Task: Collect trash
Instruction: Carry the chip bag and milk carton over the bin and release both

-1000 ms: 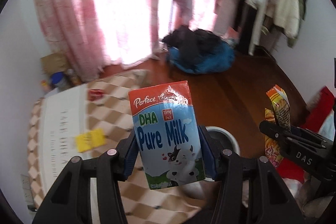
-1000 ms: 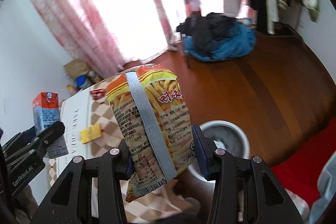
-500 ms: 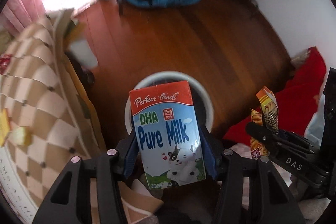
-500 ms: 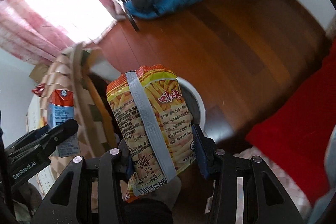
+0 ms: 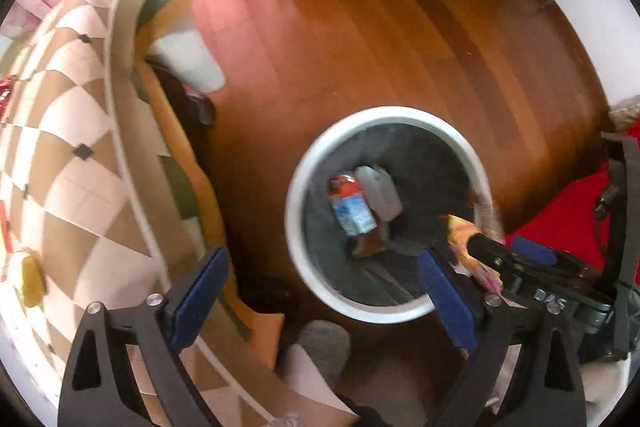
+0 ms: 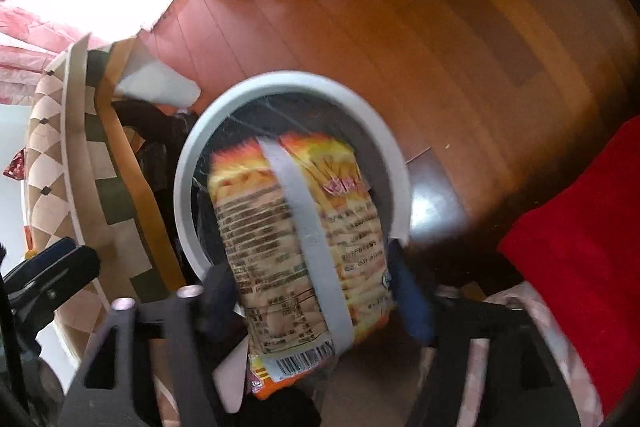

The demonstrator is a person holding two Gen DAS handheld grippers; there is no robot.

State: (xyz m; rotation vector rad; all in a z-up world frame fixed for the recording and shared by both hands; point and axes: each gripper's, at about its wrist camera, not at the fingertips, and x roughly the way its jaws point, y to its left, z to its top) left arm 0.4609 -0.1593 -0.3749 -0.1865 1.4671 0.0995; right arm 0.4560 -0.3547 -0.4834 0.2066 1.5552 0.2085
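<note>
Jaws of the left gripper [image 5: 324, 291] stand wide apart and hold nothing, poised above the round white-rimmed trash bin [image 5: 452, 131] that stands on the brown wooden floor [image 5: 380, 39]. Jaws of the right gripper [image 6: 316, 291] are closed on a yellow-and-orange crinkled snack bag with a grey seam strip [image 6: 296, 227], which hangs over the bin's mouth with its top edge within the ring of the rim; in the left wrist view only a corner of this bag shows at the bin's right edge.

Inside the bin, on its dark lining, lies a red, white and blue milk carton [image 5: 352, 203] beside a pale crumpled wrapper [image 5: 380, 191]; a brownish scrap lies just below them, too blurred to name.

Progress, as judged from these views: the carton's disposal is done, and the snack bag is in position but not yet released. Opening the right jaws should drop it cleanly, since most of the bag sits over the opening.

At left, the chequered beige-and-white tabletop [image 5: 60, 155] carries a yellow item [image 5: 30, 279] and a red wrapper [image 5: 6, 95] at its far edge; these appear to be trash awaiting collection.
</note>
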